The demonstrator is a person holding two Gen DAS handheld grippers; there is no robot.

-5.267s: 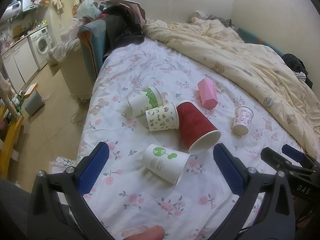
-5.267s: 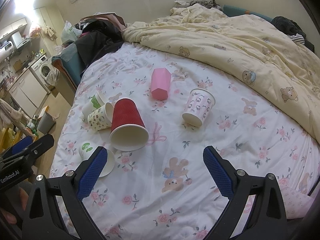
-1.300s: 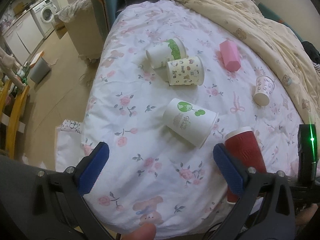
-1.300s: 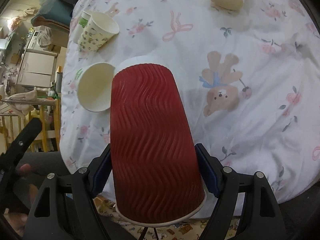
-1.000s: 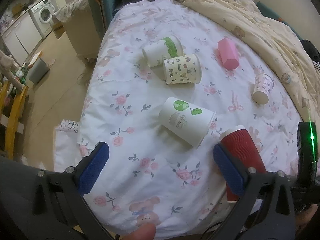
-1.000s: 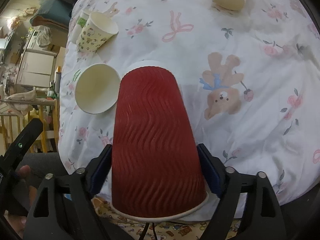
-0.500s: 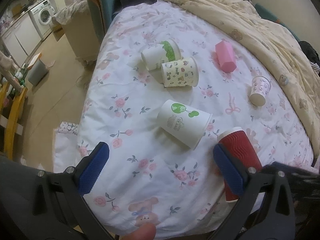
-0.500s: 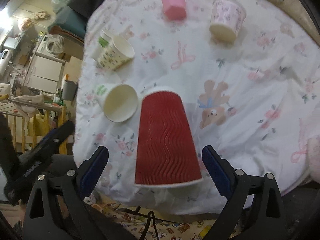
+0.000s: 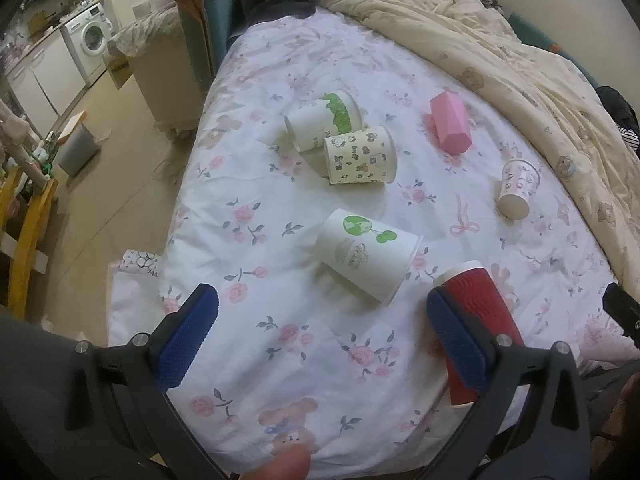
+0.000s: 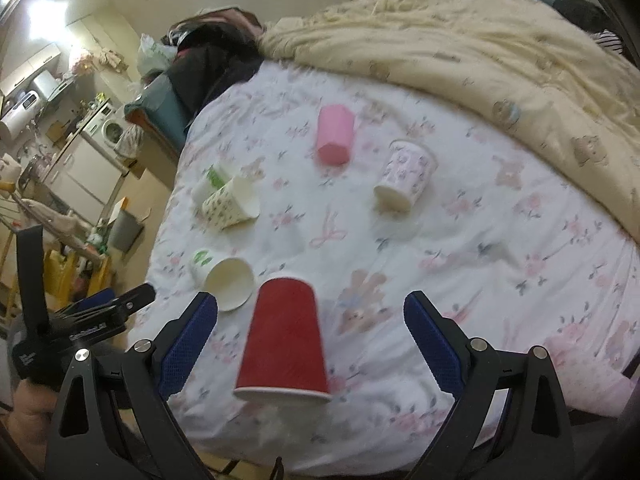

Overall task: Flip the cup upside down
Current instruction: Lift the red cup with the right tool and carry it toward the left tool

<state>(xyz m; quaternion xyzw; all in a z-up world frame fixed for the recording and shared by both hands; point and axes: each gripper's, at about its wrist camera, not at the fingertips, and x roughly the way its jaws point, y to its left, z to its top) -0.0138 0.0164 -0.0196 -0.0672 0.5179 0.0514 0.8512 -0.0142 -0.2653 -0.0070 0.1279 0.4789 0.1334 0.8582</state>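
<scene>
1. The right tongs [image 10: 310, 336] were closed on the red ribbed paper cup [image 10: 284, 340] a second ago; now their blue pads stand wide apart and touch nothing. The cup is free between them, nearer to the left pad.

2. The tongs have also drawn back and tilted up, so the cup now looks smaller in the right wrist view and more of the bed [image 10: 500, 248] is seen beyond it.

3. I judge that the flip of this cup is done: it stands on its white rim, and nothing holds it.

4. The cup's long axis is upright, or nearly so. The closed base points up and the open mouth is down on the flowered sheet, close to the near edge of the bed. The picture is a little blurred, so I cannot exclude a small lean.

5. In the left wrist view the same cup [image 9: 480, 312] stands just behind the right pad of the left tongs [image 9: 320, 340], partly hidden by it. These tongs are wide open and hold nothing.

6. The white cup with the green print [image 9: 366, 254] lies on its side ahead of the left tongs, between the two pads, just beside the red cup. It may be the next to flip.
</scene>
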